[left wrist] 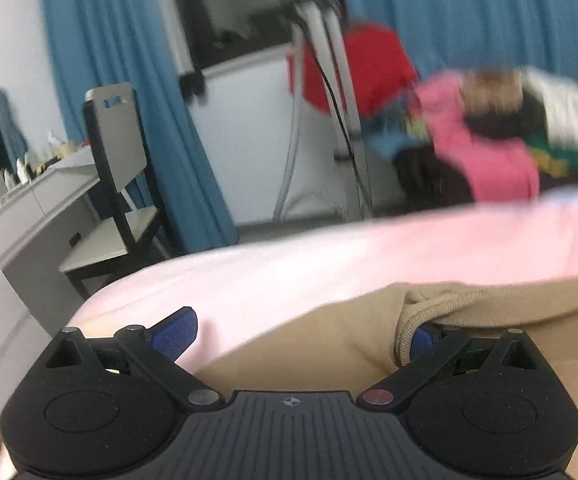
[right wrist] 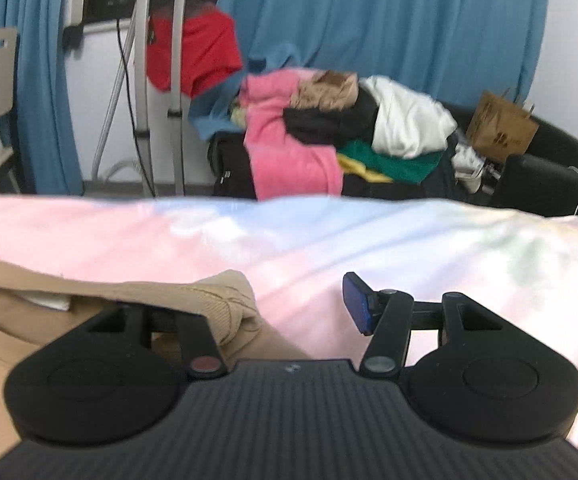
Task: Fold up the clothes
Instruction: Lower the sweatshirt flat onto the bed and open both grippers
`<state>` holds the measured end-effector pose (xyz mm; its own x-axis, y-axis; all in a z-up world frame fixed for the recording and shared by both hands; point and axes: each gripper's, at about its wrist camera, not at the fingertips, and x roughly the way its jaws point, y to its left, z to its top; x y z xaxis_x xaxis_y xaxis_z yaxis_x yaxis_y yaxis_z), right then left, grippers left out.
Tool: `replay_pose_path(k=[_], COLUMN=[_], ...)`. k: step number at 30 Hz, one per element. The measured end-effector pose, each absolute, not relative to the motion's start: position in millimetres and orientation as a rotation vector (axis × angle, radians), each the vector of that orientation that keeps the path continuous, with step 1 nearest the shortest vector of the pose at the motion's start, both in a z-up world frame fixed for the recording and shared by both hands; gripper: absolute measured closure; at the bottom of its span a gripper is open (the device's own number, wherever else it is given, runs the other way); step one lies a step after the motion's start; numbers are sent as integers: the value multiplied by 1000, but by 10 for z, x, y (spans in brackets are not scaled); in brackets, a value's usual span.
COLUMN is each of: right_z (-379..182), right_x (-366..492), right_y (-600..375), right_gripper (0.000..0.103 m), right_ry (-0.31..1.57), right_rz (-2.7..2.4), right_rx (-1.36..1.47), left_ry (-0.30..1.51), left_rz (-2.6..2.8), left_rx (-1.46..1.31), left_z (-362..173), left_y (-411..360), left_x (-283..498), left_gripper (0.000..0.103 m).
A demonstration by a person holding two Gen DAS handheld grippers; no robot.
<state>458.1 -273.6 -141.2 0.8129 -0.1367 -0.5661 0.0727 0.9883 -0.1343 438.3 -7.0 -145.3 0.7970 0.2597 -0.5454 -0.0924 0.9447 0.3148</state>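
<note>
While both claws stand wide, the left claw [left wrist: 301,340] and right claw [right wrist: 289,304] each straddle a ribbed edge of the tan garment [left wrist: 329,340] on the pink sheet [left wrist: 289,272] — seemingly matched grips for lifting an even fold.

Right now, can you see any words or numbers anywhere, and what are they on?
No text here can be read.
Brown paper bag: dark print near its bottom, too blurred to read.
Left claw body: a small round emblem, a symbol, no letters.
Right claw body: the same small emblem, too tiny to make out.
Tan garment and pile of clothes: no readable label or print.
</note>
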Motion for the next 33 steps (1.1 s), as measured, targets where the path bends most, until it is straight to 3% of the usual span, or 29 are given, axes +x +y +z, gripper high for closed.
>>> replay_pose_path(k=[5, 13, 20, 29, 31, 32, 33], right_z=[-1358, -904, -613, -831, -892, -908, -919], right_x=[4563, 4020, 3075, 1914, 1765, 1713, 1661], right_y=[-2520, -2299, -2915, -3885, -3998, -4031, -4058], right_gripper=[38, 34, 34, 34, 17, 2, 0], right_ry=[698, 645, 516, 452, 456, 454, 445], right_rz=[-18, 153, 130, 12, 4, 4, 9], right_rx=[-247, -186, 149, 392, 409, 409, 407], left_ry=[655, 640, 561, 474, 471, 470, 460], left_rz=[177, 2, -91, -81, -74, -71, -72], left_rx=[523, 452, 139, -100, -115, -121, -131], left_z=[-1529, -1092, -566, -200, -139, -112, -91], left_y=[-333, -480, -312, 8, 18, 12, 7], left_x=[4360, 3818, 2613, 845, 583, 478, 376], left_gripper=[1, 0, 0, 0, 0, 0, 0])
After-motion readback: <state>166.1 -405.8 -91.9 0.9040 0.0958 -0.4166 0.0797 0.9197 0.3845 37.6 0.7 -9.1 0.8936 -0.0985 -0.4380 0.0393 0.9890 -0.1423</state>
